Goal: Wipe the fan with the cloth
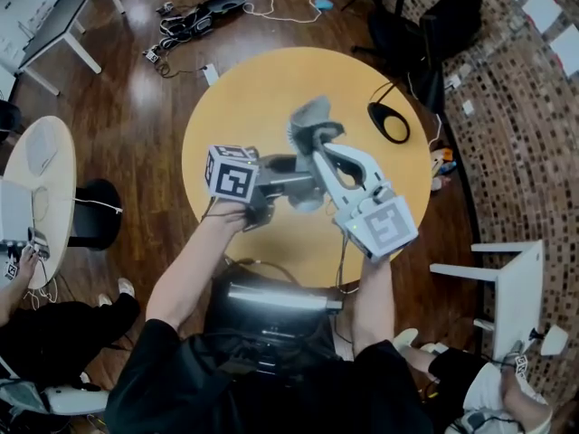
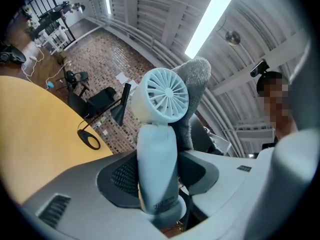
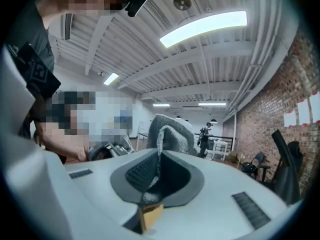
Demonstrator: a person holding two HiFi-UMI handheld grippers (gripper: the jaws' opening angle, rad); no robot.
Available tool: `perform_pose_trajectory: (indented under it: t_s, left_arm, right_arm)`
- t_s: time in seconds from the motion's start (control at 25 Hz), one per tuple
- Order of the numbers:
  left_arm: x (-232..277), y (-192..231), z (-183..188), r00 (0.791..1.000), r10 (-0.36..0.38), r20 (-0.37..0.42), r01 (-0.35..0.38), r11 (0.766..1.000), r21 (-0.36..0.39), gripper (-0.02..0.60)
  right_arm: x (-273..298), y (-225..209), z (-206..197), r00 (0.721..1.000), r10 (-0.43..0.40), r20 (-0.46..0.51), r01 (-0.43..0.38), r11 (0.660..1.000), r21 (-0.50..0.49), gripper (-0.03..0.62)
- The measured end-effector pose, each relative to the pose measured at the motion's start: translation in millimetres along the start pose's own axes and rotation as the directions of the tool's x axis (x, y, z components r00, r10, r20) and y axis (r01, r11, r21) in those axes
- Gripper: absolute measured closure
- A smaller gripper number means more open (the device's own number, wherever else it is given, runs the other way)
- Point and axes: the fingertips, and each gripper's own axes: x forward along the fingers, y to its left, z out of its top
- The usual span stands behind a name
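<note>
Left gripper (image 2: 159,176): jaws closed on the handle of the fan (image 2: 164,96), which is held in the air above the middle of the round table (image 1: 258,84). Right gripper (image 3: 157,176): jaws pinched on the grey cloth (image 3: 169,131), set just behind the fan head and seemingly touching it. Wiping is judged barely begun, with the grille face uncovered. Open room is found all round. One black loop (image 1: 389,122) lies near the table's far right edge.
</note>
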Motion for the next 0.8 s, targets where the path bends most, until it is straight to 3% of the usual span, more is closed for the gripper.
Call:
perform_pose_trajectory:
  t_s: [0.12, 0.2, 0.28, 0.4, 0.52, 0.6, 0.68, 0.76, 0.8]
  left_arm:
    - [-8, -4, 1, 1.000, -0.017, 0.000, 0.017, 0.999, 0.028, 0.374]
    - [-11, -4, 2, 1.000, -0.010, -0.007, 0.010, 0.999, 0.040, 0.374]
    - [-11, -1, 1, 1.000, 0.004, -0.022, -0.003, 0.999, 0.048, 0.374]
    - [-6, -3, -5, 0.998, 0.004, -0.056, 0.000, 0.997, 0.073, 0.374]
    - [-1, -10, -12, 0.997, -0.030, -0.066, 0.036, 0.996, 0.087, 0.374]
    - [0, -11, -13, 0.997, -0.033, -0.065, 0.040, 0.992, 0.118, 0.374]
    - [-3, -10, -11, 0.997, -0.003, -0.075, 0.017, 0.982, 0.187, 0.374]
    - [-7, -7, -11, 0.994, 0.055, -0.096, -0.026, 0.959, 0.282, 0.374]
    - [-8, -5, -12, 0.990, 0.089, -0.108, -0.049, 0.942, 0.331, 0.374]
  right_arm:
    - [-7, -14, -27, 0.991, -0.054, -0.121, 0.047, 0.997, -0.057, 0.568]
    - [-11, -21, -30, 0.985, -0.098, -0.144, 0.083, 0.991, -0.102, 0.568]
    - [-14, -8, -14, 0.992, -0.054, -0.118, 0.036, 0.988, -0.152, 0.568]
    - [-8, 23, -10, 0.986, 0.048, -0.161, -0.090, 0.960, -0.265, 0.568]
    - [-8, 25, -12, 0.987, 0.083, -0.141, -0.118, 0.958, -0.261, 0.568]
    - [-17, 11, -24, 0.985, 0.048, -0.163, -0.084, 0.971, -0.222, 0.568]
    - [-25, -15, -39, 0.977, -0.057, -0.206, 0.014, 0.979, -0.202, 0.568]
    - [-35, -37, -33, 0.972, -0.143, -0.184, 0.117, 0.982, -0.148, 0.568]
    - [-40, -41, -17, 0.979, -0.147, -0.140, 0.135, 0.986, -0.095, 0.568]
